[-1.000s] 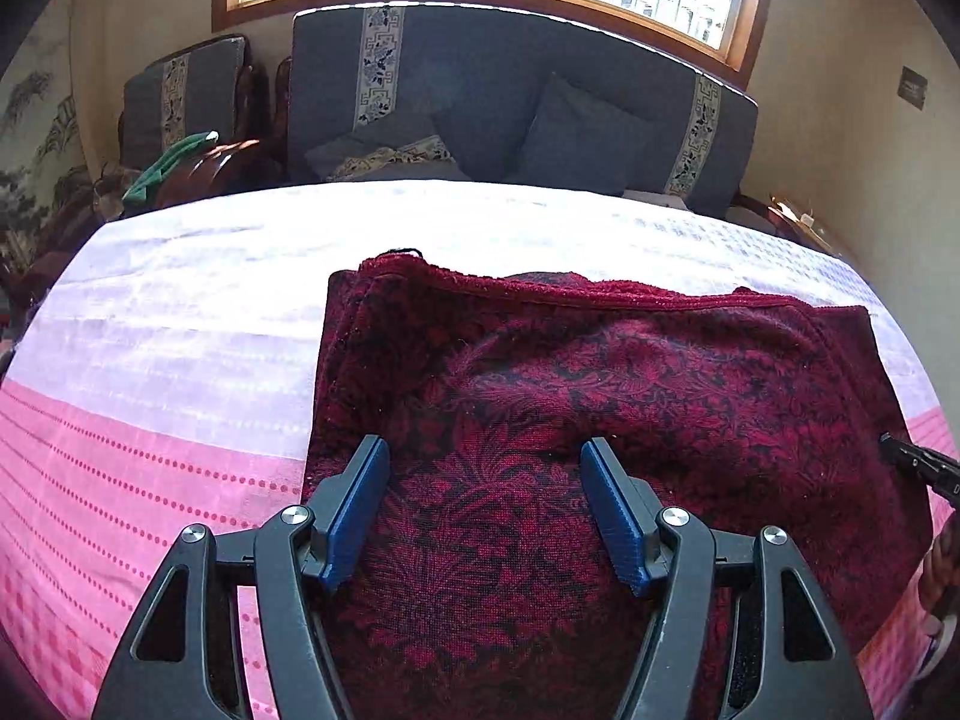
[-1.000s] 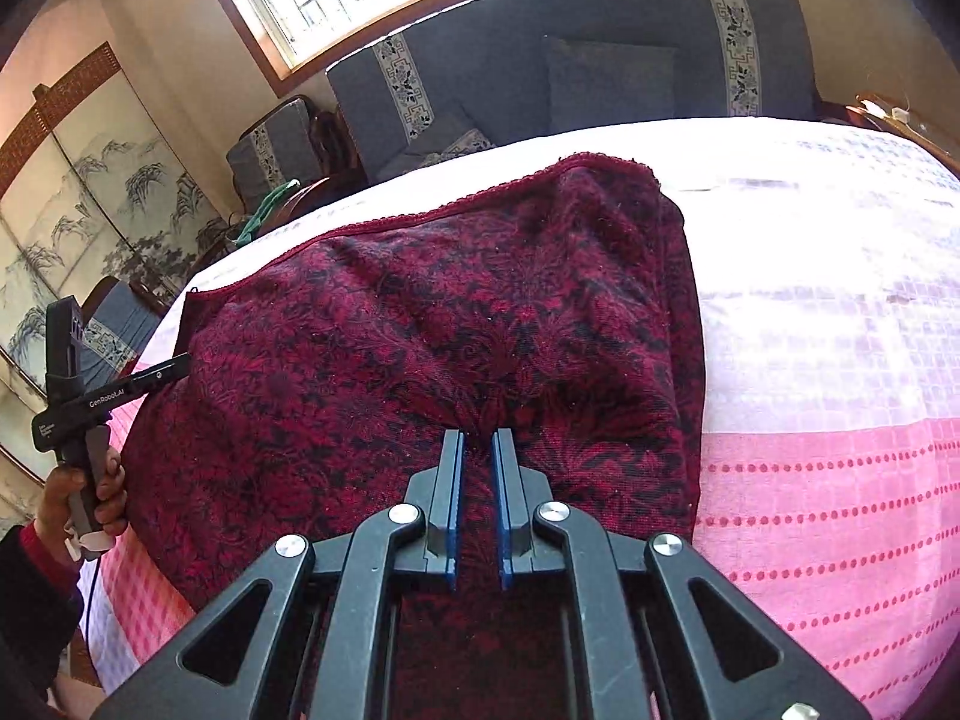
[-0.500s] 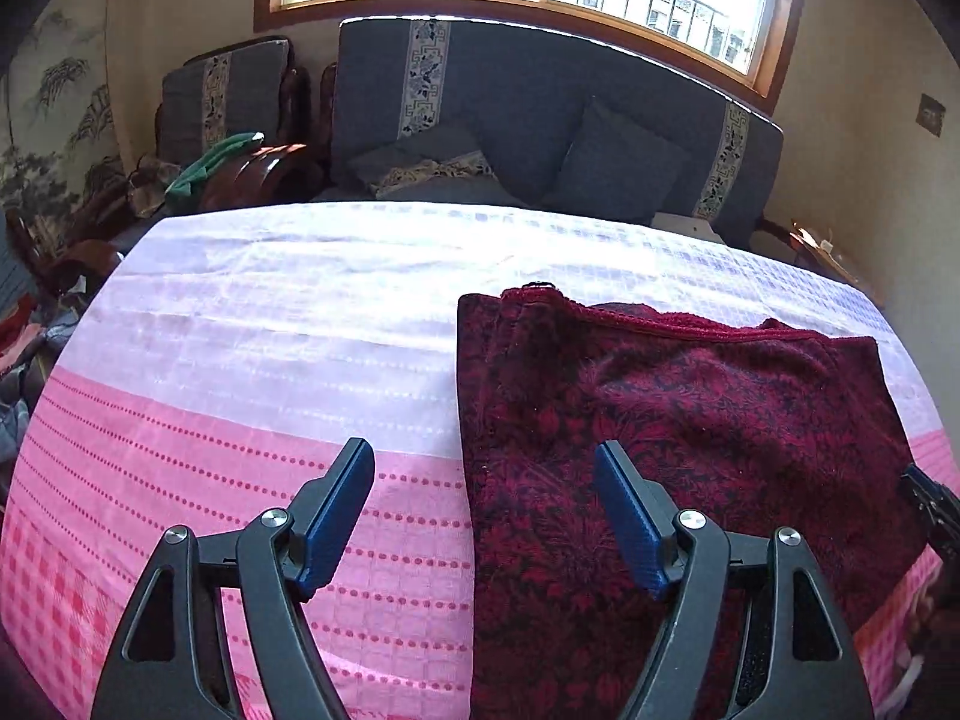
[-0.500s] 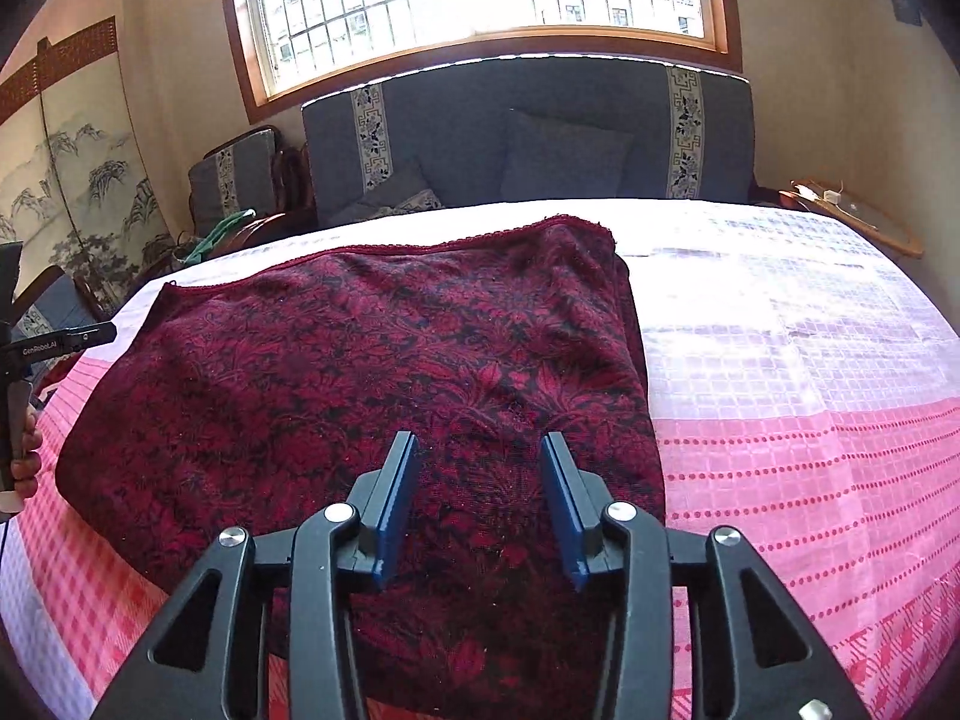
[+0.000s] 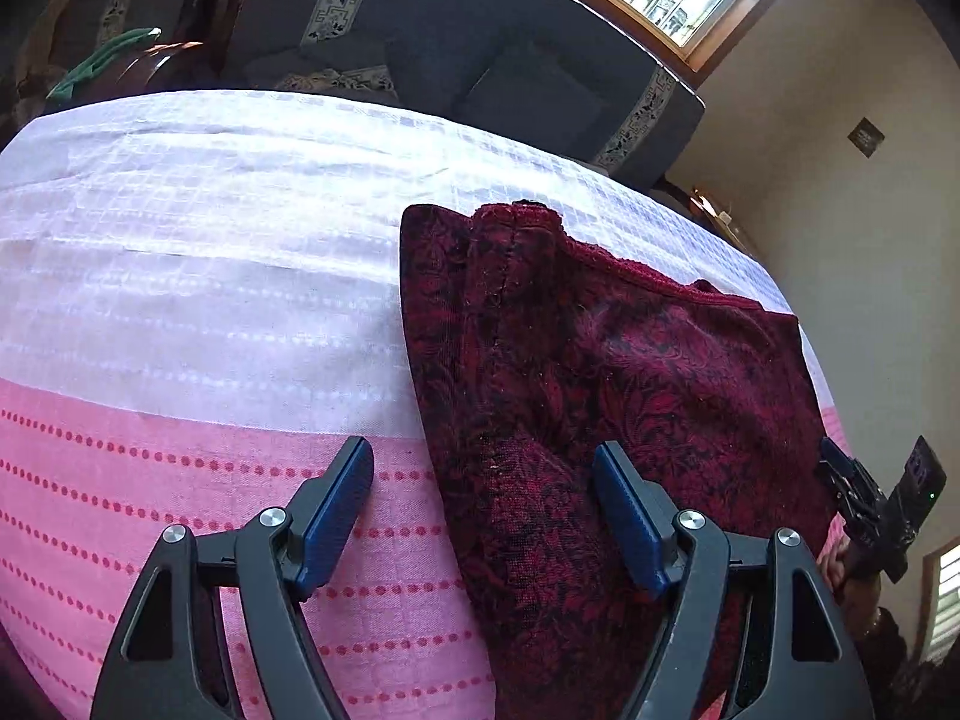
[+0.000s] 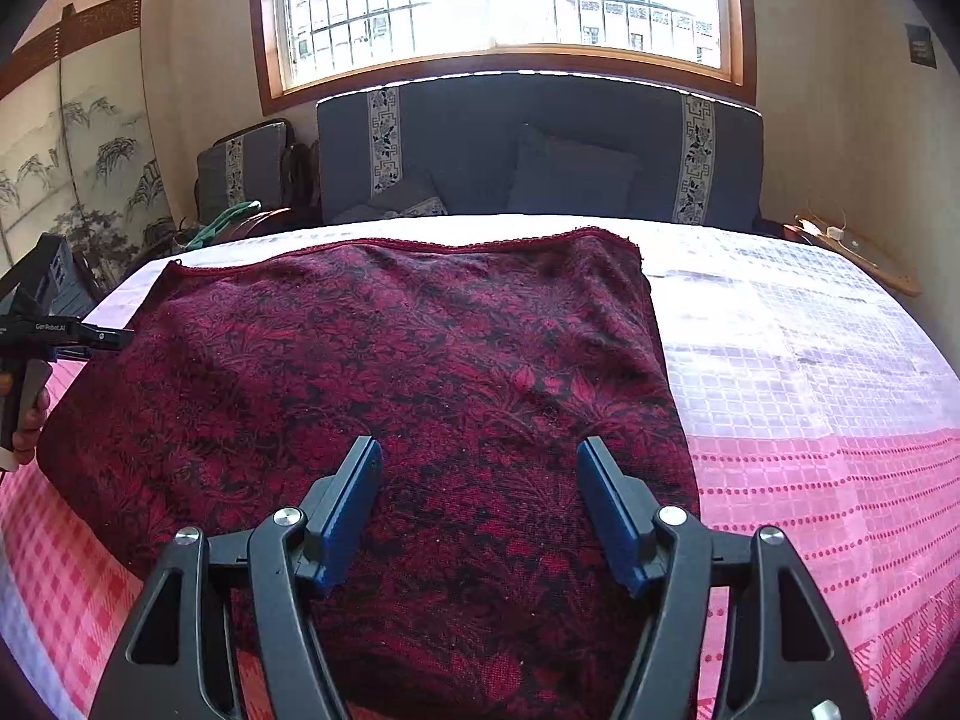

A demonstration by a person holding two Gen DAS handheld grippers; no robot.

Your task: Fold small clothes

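A dark red floral knit garment (image 6: 420,396) lies flat on the pink and white cloth-covered table; it also shows in the left wrist view (image 5: 600,396). My left gripper (image 5: 483,468) is open and empty, straddling the garment's left edge near the front. My right gripper (image 6: 480,468) is open and empty, above the garment's near right part. The left gripper shows at the left edge of the right wrist view (image 6: 66,333), and the right gripper shows at the right edge of the left wrist view (image 5: 870,504).
The pink and white tablecloth (image 5: 180,300) covers the table, bare to the left of the garment and to its right (image 6: 810,390). A dark blue sofa (image 6: 540,150) stands behind the table under a window. A painted screen (image 6: 78,168) stands at the left.
My right gripper let go of the garment, opened wide and drew back. My left gripper moved left off the garment to its left edge and tilted.
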